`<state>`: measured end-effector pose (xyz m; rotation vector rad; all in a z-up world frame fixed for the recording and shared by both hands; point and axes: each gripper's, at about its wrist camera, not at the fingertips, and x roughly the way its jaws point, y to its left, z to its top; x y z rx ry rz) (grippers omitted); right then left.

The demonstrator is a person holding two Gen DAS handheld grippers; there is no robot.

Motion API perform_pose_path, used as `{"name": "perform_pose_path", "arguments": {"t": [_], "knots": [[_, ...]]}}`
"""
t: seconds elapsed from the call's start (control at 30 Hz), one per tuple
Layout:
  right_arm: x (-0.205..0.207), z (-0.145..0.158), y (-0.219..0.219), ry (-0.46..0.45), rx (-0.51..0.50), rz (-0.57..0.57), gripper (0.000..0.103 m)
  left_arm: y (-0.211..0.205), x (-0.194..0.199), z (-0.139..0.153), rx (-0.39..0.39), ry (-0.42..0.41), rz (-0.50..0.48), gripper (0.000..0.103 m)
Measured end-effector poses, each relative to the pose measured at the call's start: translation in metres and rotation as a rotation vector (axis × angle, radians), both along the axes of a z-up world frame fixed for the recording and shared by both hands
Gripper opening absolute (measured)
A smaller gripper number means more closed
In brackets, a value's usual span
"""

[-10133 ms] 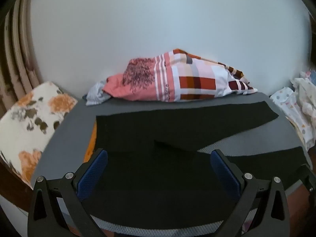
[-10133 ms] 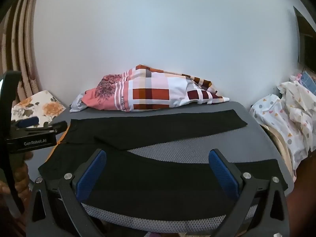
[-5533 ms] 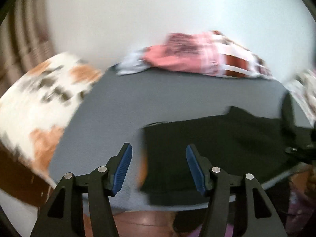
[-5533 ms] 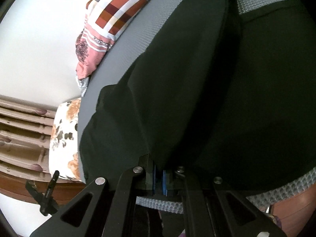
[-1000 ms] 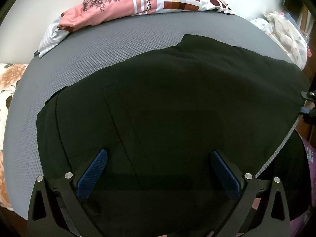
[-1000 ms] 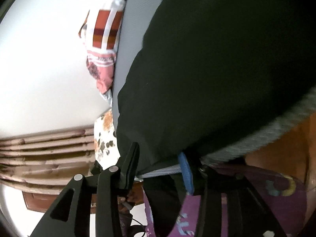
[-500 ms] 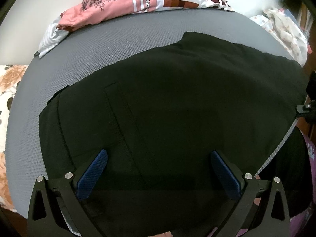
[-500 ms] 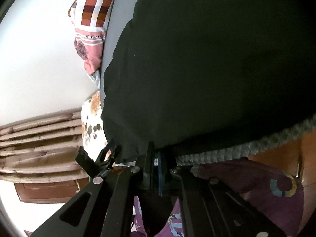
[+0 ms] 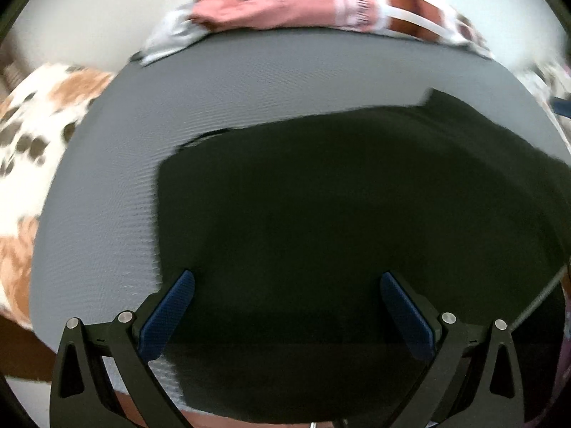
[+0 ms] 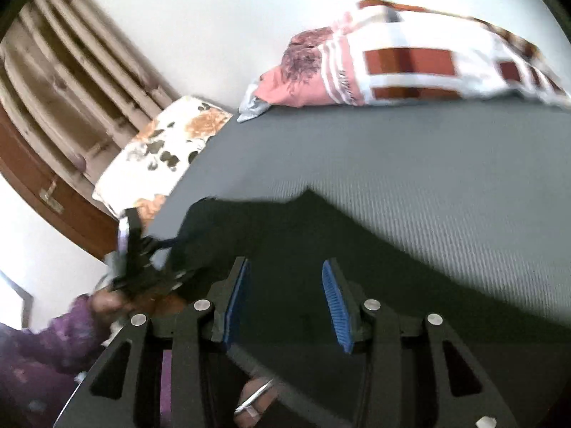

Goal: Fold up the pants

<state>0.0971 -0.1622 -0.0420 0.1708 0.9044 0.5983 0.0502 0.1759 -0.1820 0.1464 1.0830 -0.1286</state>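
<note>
The black pants (image 9: 339, 221) lie folded in a wide block on the grey mesh bed surface (image 9: 285, 82), reaching its front edge. My left gripper (image 9: 285, 303) is wide open just above the pants' near edge, holding nothing. In the right wrist view the pants (image 10: 303, 235) spread below my right gripper (image 10: 285, 296), which is partly open and empty over the near edge. The left gripper (image 10: 139, 256) shows at the pants' left end. Both views are motion-blurred.
A pink, white and red checked cloth pile (image 9: 321, 3) lies at the back against the white wall; it also shows in the right wrist view (image 10: 410, 60). A floral pillow (image 10: 164, 149) and wooden headboard (image 10: 64, 82) are at the left.
My right gripper has let go of the pants' edge, opened and swung up level over the bed. My left gripper has drawn back to the left; the pants now look narrower.
</note>
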Motion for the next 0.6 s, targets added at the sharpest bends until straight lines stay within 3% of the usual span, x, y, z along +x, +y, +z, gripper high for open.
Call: {"name": "perform_pose_path", "arguments": {"t": [0.07,0.17,0.27,0.33,0.4,0.47,0.6], "knots": [[0.036,-0.014,0.021,0.009,-0.064,0.038,0.041,0.018,0.004,-0.004,-0.019,0.002,0.064,0.103],[0.082,-0.035,0.042,0.036,-0.120,0.077,0.041,0.051,0.010,-0.014,-0.175,0.046,0.156,0.103],[0.111,-0.059,0.055,0.104,-0.148,0.136,0.041,0.059,0.013,-0.014,-0.168,0.043,0.181,0.103],[0.118,-0.071,0.065,0.145,-0.164,0.191,0.033,0.058,0.013,-0.014,-0.155,0.034,0.175,0.103],[0.117,-0.078,0.074,0.134,-0.234,0.206,0.016,0.058,0.014,-0.015,-0.155,0.028,0.174,0.103],[0.114,-0.075,0.073,0.115,-0.210,0.192,0.009,0.058,0.014,-0.014,-0.156,0.024,0.171,0.103],[0.119,-0.083,0.074,0.095,-0.274,0.099,0.001,0.054,0.011,-0.015,-0.150,0.007,0.168,0.103]]}}
